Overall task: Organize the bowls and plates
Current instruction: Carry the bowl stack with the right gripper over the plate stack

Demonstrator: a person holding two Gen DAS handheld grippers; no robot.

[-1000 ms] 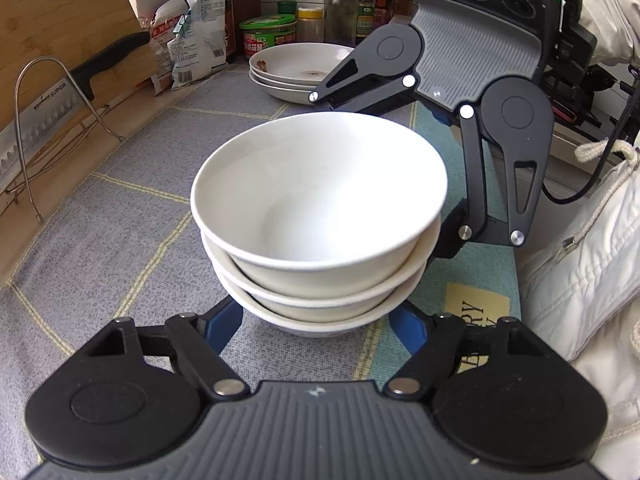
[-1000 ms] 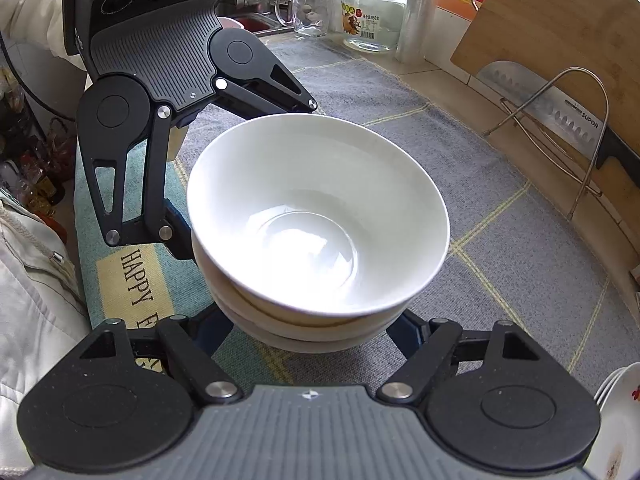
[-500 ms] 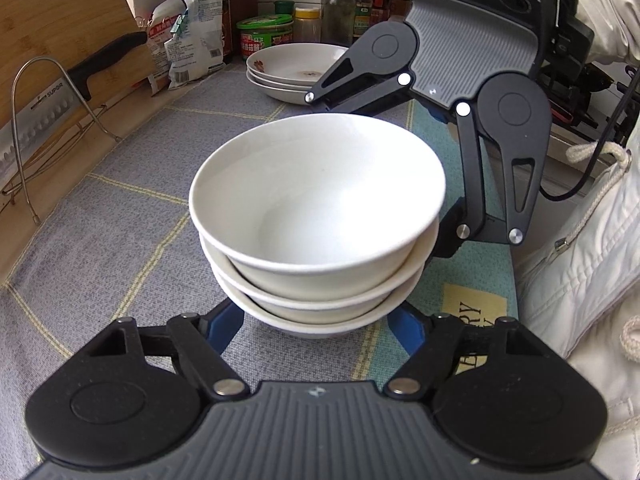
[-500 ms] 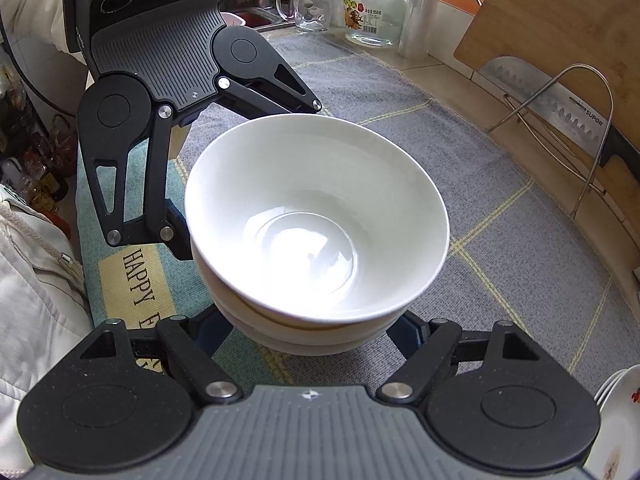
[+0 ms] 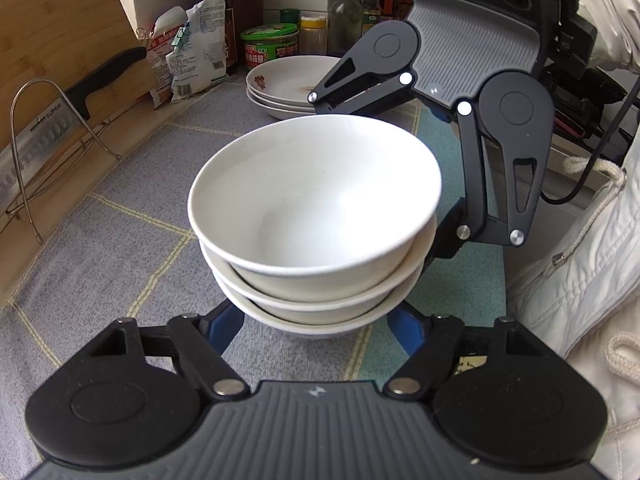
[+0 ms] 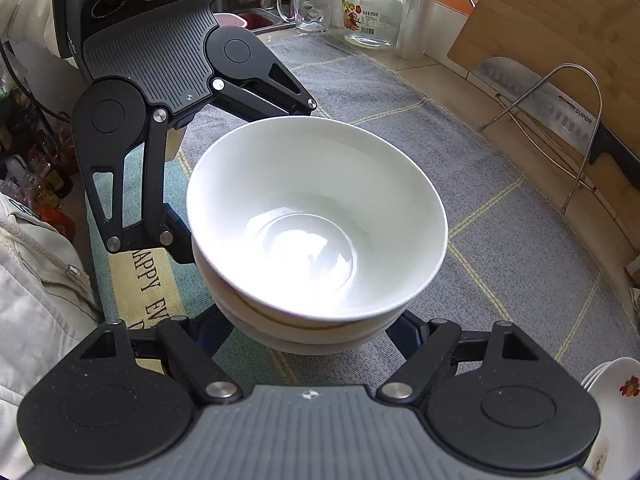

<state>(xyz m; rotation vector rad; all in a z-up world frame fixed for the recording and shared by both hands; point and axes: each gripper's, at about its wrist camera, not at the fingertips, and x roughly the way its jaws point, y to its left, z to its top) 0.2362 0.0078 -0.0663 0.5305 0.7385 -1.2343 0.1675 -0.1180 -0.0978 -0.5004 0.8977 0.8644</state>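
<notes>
A stack of three white bowls (image 5: 316,216) stands between my two grippers, which face each other across it; it also shows in the right wrist view (image 6: 316,232). My left gripper (image 5: 316,326) has its blue fingers wide apart against both sides of the lowest bowl. My right gripper (image 6: 316,332) holds the lowest bowl the same way from the opposite side. The fingertips are hidden under the bowls. A stack of white flowered plates (image 5: 288,84) sits behind on the grey mat (image 5: 120,216), also at the right wrist view's lower right (image 6: 612,392).
A wire rack (image 5: 48,148) with a cleaver and a wooden cutting board (image 5: 60,28) stand along the wall. Bottles, jars and snack bags (image 5: 192,52) line the back. A glass mug (image 6: 308,6) and jar (image 6: 374,12) stand near the sink. The person's white jacket (image 5: 580,280) is beside the counter.
The bowl stack with both grippers has shifted slightly along the mat, away from the plates' side; the plates and rack sit lower in the left view. Grip is unchanged.
</notes>
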